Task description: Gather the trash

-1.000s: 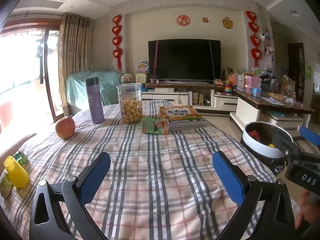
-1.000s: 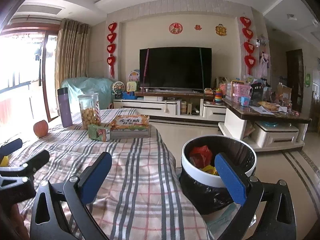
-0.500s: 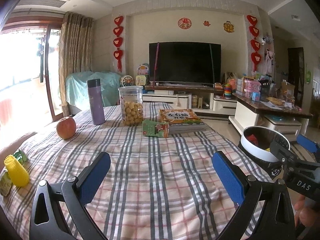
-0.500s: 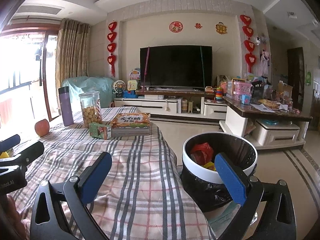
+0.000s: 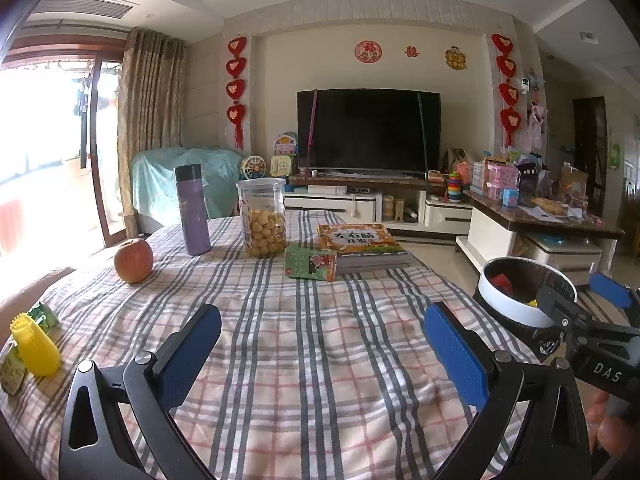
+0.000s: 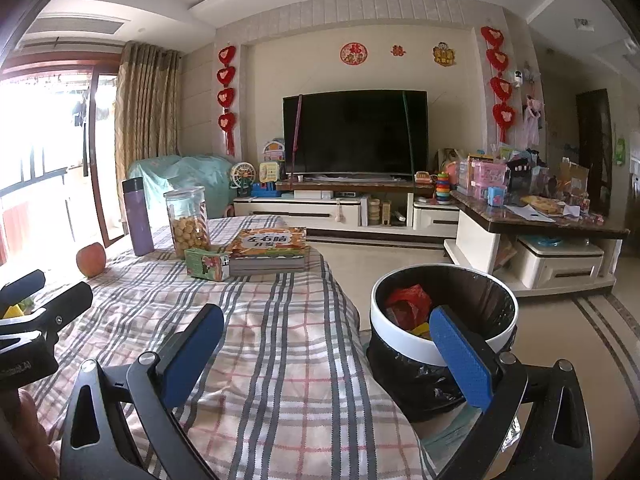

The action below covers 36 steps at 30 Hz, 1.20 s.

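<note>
My left gripper is open and empty above the near part of the checked tablecloth. My right gripper is open and empty at the table's right edge, beside the white-rimmed trash bin with a black liner; it also shows in the left wrist view. Red and yellow trash lies inside the bin. A yellow ridged object and green wrappers lie at the table's left edge. A green carton lies mid-table.
An apple, a purple flask, a jar of snacks and a stack of books stand on the far half of the table. A TV unit and a cluttered side counter lie beyond.
Both grippers have drifted slightly back and up, so the view tilts a little. Both stay open and empty. Nothing on the table has moved.
</note>
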### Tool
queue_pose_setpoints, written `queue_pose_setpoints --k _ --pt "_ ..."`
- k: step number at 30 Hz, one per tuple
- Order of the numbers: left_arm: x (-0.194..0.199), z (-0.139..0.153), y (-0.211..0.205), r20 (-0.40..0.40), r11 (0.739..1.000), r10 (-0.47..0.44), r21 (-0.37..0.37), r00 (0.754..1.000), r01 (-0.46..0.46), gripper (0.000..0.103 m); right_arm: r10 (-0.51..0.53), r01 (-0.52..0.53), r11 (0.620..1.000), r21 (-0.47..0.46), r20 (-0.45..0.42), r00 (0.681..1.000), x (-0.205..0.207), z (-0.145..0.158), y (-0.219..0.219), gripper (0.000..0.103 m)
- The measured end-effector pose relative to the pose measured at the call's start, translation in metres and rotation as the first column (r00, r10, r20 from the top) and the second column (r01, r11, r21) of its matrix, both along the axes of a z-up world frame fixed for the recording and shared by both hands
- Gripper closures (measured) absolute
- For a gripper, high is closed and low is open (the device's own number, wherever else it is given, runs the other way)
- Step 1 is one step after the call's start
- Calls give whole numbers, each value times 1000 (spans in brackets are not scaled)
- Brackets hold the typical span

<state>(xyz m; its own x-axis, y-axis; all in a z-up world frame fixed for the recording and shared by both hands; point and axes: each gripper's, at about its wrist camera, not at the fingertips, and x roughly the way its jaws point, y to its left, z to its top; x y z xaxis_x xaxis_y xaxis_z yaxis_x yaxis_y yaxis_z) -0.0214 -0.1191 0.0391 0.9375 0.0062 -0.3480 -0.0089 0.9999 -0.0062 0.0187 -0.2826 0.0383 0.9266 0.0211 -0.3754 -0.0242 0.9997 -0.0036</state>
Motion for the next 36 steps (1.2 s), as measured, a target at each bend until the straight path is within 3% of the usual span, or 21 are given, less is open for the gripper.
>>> queue_pose_setpoints --k 36 --pt "-1 1 -2 2 1000 -13 6 1000 13 1 8 -8 1000 4 -2 1000 -2 3 2 0"
